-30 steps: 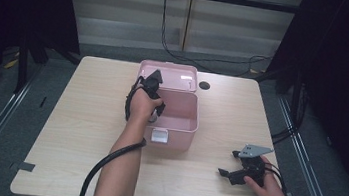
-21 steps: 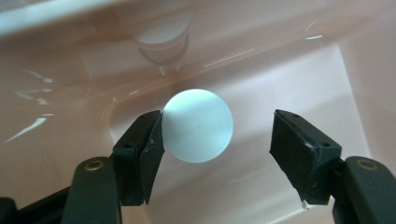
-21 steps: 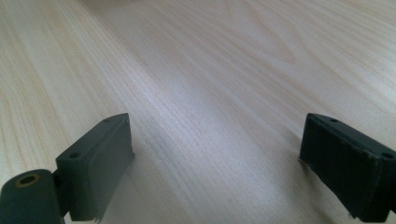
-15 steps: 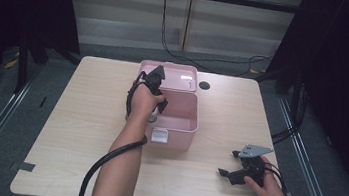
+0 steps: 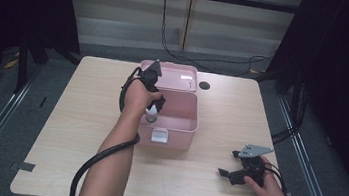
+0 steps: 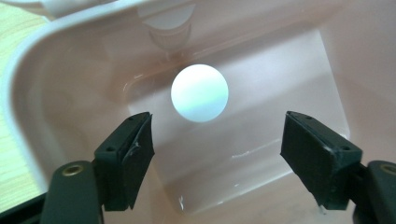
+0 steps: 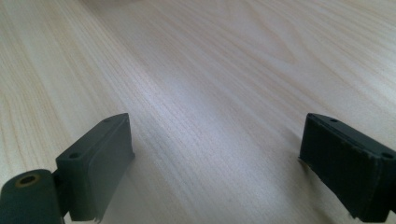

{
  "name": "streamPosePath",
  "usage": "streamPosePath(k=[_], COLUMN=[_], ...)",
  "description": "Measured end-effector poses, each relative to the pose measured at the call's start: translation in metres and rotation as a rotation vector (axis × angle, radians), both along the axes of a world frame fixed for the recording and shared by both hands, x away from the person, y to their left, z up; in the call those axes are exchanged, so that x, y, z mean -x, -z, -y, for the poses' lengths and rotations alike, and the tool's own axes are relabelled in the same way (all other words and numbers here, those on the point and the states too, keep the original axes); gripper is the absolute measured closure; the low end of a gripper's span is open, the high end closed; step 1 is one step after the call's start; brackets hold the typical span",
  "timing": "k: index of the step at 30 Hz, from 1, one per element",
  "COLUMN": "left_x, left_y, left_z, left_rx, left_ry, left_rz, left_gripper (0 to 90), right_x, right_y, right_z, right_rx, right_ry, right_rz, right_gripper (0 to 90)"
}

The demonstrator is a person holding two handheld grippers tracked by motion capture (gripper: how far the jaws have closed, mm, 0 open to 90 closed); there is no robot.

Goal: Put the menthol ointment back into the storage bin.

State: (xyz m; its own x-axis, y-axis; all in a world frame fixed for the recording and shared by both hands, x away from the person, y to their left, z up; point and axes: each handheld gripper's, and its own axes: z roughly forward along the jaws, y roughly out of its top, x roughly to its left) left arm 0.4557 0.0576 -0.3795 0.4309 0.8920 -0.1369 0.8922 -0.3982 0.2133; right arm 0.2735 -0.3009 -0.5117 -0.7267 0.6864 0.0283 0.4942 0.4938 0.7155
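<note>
The left gripper (image 6: 217, 161) is held with its jaws wide apart over the open pink box (image 6: 37, 74), nothing between them. Below lies a white bottle (image 6: 200, 93), seen cap-on, standing on the box floor. It is judged light, smooth and rather slippery; the round cap should be taken across its sides. The right gripper (image 7: 215, 172) rests open on the table (image 7: 210, 70).

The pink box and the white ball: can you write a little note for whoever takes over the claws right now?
Left claw: open, held over the pink box, empty.
Right claw: open, low over the bare table, holding nothing.
White ball: sits inside the box, apart from both jaws.
Box lid: open, tipped back.
Done: ball is in the box.
Left, probably: lift the left claw out and shut the lid.
</note>
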Motion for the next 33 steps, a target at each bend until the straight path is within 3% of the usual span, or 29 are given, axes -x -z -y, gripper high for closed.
streamPosePath(k=[24, 33], left_x=[0.017, 0.021], left_y=[-0.043, -0.060], left_z=[-0.008, -0.023], left_rx=[0.017, 0.024], left_ry=[0.078, 0.061], left_rz=[-0.029, -0.016], left_gripper=[22.1, 22.2], right_x=[0.000, 0.000], right_y=[0.000, 0.000], right_z=[0.000, 0.000], right_rx=[0.000, 0.000], right_ry=[0.000, -0.001], right_rz=[0.000, 0.002], right_gripper=[8.9, 8.9])
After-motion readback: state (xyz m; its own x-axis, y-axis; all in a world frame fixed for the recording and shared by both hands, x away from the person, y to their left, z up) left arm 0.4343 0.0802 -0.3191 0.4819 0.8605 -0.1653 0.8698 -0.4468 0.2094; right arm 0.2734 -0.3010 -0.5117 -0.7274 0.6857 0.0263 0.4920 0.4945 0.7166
